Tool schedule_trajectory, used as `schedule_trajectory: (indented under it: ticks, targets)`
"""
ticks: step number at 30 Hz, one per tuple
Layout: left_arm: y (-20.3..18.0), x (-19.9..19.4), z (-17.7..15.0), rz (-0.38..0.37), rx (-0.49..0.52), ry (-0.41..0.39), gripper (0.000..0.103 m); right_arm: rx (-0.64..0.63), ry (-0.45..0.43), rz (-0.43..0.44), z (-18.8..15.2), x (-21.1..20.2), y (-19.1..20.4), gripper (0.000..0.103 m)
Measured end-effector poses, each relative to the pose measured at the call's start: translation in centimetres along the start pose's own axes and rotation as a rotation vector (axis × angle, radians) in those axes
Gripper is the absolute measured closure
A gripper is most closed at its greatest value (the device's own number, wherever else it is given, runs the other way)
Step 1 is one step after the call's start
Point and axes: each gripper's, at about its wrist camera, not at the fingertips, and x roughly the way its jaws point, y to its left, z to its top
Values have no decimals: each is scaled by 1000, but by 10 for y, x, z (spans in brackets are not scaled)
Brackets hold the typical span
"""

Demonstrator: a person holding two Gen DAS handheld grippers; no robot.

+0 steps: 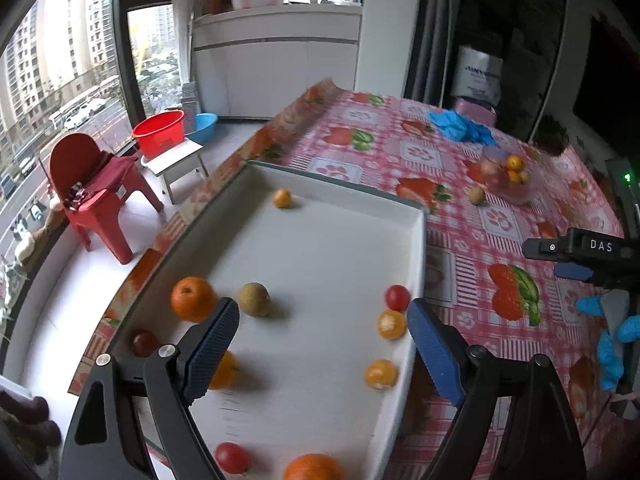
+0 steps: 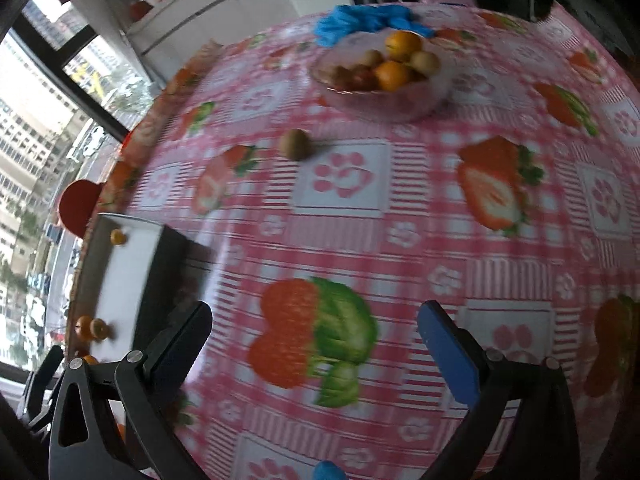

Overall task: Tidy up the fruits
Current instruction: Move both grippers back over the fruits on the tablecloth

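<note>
A white tray (image 1: pixel 416 248) on the table holds several loose fruits: an orange (image 1: pixel 191 298), a brown kiwi (image 1: pixel 253 299), a red tomato (image 1: pixel 397 297), small yellow-orange fruits (image 1: pixel 391 324) and more at the near end. My left gripper (image 1: pixel 322 344) is open and empty, hovering over the tray. A clear bowl (image 2: pixel 384 100) with oranges, kiwis and red fruits stands far across the table; it also shows in the left wrist view (image 1: pixel 510 184). A loose kiwi (image 2: pixel 296 144) lies on the cloth before it. My right gripper (image 2: pixel 316 344) is open and empty above the tablecloth.
The table wears a pink checked fruit-print cloth (image 2: pixel 400 240). Blue gloves (image 2: pixel 360 20) lie behind the bowl. The tray's corner (image 2: pixel 132 236) is at my right gripper's left. A red chair (image 1: pixel 96 188), red basin (image 1: pixel 160 132) and white stool stand by the window.
</note>
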Motion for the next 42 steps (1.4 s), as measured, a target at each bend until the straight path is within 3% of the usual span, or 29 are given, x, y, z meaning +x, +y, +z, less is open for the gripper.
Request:
schedule_trajectory:
  ticks: [13, 27, 34, 35, 37, 42]
  targets:
    - [-40, 3, -2, 36, 88, 48, 16, -11, 9, 17, -13, -2, -16, 0]
    - [-52, 0, -3, 58, 104, 64, 16, -10, -2, 18, -20, -15, -25, 0]
    - [-40, 1, -6, 61, 47, 85, 16, -255, -40, 37, -26, -30, 54, 0]
    - [-37, 1, -7, 73, 42, 85, 15, -304, -44, 43, -28, -31, 72, 0]
    - [-28, 0, -8, 111, 26, 86, 0, -394, -45, 62, -34, -31, 105, 0]
    - [-4, -5, -15, 163, 3, 89, 0, -571, -37, 58, -54, -24, 167, 0]
